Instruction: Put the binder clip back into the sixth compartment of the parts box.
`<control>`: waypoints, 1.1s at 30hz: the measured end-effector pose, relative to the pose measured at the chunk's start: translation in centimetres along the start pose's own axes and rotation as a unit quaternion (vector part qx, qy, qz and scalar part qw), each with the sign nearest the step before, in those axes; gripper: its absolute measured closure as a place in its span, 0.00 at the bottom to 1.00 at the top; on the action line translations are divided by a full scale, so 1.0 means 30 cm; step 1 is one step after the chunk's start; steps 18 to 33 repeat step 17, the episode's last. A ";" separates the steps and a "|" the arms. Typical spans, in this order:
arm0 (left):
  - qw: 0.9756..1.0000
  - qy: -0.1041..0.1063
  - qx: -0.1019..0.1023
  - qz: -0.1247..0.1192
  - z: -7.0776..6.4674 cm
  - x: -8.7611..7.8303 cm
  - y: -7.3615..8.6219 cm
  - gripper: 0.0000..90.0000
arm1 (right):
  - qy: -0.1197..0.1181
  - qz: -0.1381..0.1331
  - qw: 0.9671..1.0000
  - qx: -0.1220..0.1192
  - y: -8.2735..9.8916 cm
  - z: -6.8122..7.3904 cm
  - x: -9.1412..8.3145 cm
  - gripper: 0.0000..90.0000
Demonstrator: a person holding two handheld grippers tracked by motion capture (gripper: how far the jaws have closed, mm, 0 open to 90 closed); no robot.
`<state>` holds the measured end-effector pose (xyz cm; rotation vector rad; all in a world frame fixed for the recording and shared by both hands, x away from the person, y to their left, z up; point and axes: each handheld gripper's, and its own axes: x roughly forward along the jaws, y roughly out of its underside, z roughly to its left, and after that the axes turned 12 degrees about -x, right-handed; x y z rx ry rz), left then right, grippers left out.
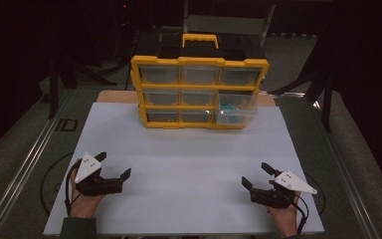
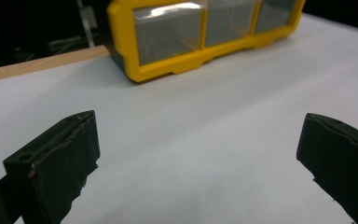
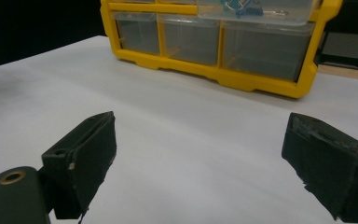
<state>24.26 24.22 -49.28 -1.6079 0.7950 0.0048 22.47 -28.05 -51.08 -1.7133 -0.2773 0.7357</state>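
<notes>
**Both grippers waiting, one drawer pulled out**

The organizer (image 1: pixel 199 89), a yellow-framed box of nine clear drawers with a black top and yellow handle, stands at the far edge of the white table (image 1: pixel 184 164). Every place below is given from it.

One drawer (image 1: pixel 235 112), in the middle row at the organizer's right end, sticks out toward the person. Small blue-green items (image 1: pixel 227 107) lie in it; what they are is too small to tell. In the right gripper view the same drawer (image 3: pixel 256 11) juts out over the bottom row.

The left gripper (image 1: pixel 112 167) rests well in front of the organizer and off its left corner, its jaws spread wide with nothing between them. The right gripper (image 1: pixel 256 174) rests well in front and off the right corner, jaws likewise wide apart and empty. Neither touches the organizer.

This looks like the very start of work on the drawer: nothing is gripped, no reach is under way. The right gripper is the nearer one to it. The next move would likely call for carrying that gripper forward to the drawer's front. To push it shut, a square press on the face would do; to take something out, the jaws must come down from above and close on one small item.
</notes>
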 end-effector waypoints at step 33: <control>0.999 -0.030 -0.006 -0.026 0.020 -0.040 0.030 0.00 | -0.001 0.005 1.000 -0.017 0.006 0.007 0.001 0.11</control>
